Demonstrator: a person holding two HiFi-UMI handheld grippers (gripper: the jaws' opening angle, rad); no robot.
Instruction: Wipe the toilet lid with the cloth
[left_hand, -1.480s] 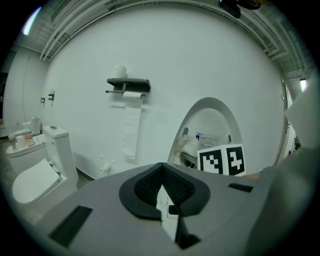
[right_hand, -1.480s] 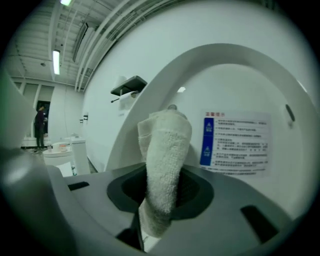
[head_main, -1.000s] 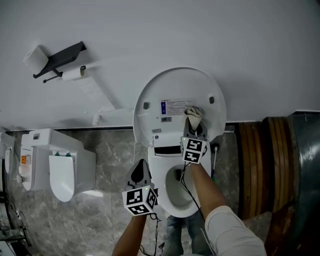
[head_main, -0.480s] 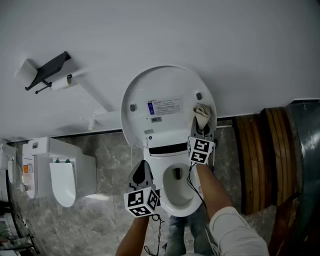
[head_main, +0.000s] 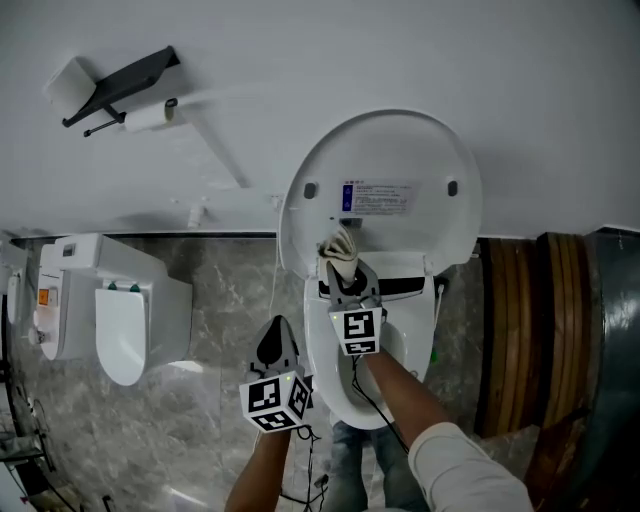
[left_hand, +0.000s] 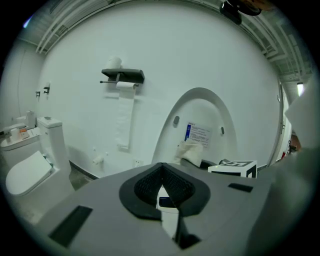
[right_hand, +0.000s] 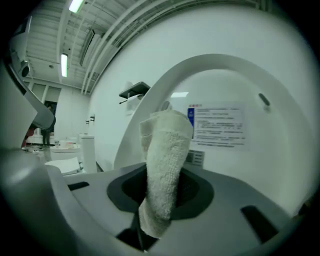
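A: Right gripper (head_main: 346, 280)?
B: Clamped on the cloth (head_main: 340, 245), with the wad sticking out front so it can rub the raised toilet lid (head_main: 400, 150), low left part.
A: Left gripper (head_main: 277, 348)?
B: Jaws together, empty, held back. Probably just keeping clear.

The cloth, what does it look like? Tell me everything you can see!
The cloth is a cream-white, fuzzy terry towel bunched into a thick roll. It stands upright, pinched between the right gripper's jaws, its rounded top sticking out past them. Its tip is at the lower part of the raised white toilet lid, near the printed label; whether they touch is unclear.
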